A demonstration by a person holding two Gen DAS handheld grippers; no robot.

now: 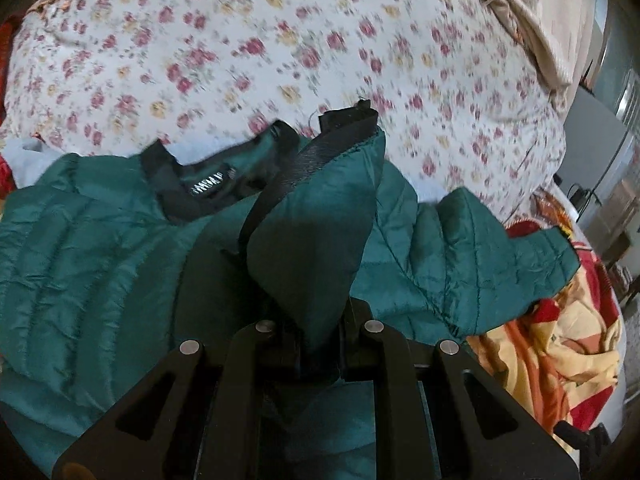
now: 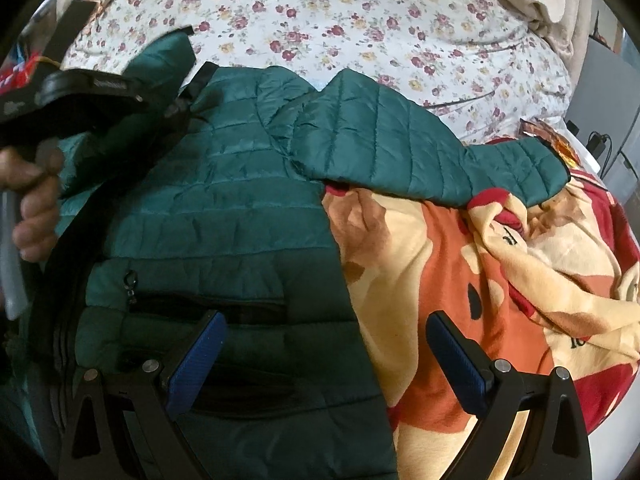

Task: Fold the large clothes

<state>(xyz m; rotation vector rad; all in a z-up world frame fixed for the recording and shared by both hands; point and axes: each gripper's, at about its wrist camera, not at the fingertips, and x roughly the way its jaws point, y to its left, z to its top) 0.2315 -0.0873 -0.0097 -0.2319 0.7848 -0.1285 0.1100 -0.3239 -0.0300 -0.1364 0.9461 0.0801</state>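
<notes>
A dark green quilted jacket [image 1: 80,248] lies on the bed, its black collar with a label [image 1: 208,184] at the far side. My left gripper [image 1: 320,320] is shut on a fold of the jacket's front edge, and the pinched cloth with its black zip strip [image 1: 316,216] stands up from the jaws. One sleeve [image 1: 480,240] stretches off to the right. In the right wrist view my right gripper [image 2: 324,344] hangs open over the jacket's [image 2: 240,200] lower right edge. One blue pad [image 2: 200,356] is above the zipped pocket [image 2: 208,304], with nothing held. A hand [image 2: 32,200] holds the left tool's black housing [image 2: 80,88].
A white sheet with red flowers [image 2: 360,12] covers the far half of the bed. An orange, cream and red blanket [image 2: 480,280] lies rumpled under the sleeve [image 2: 400,148] at the right. Beige cloth [image 1: 520,20] is bunched at the far right, with grey furniture [image 1: 600,140] beyond the bed's edge.
</notes>
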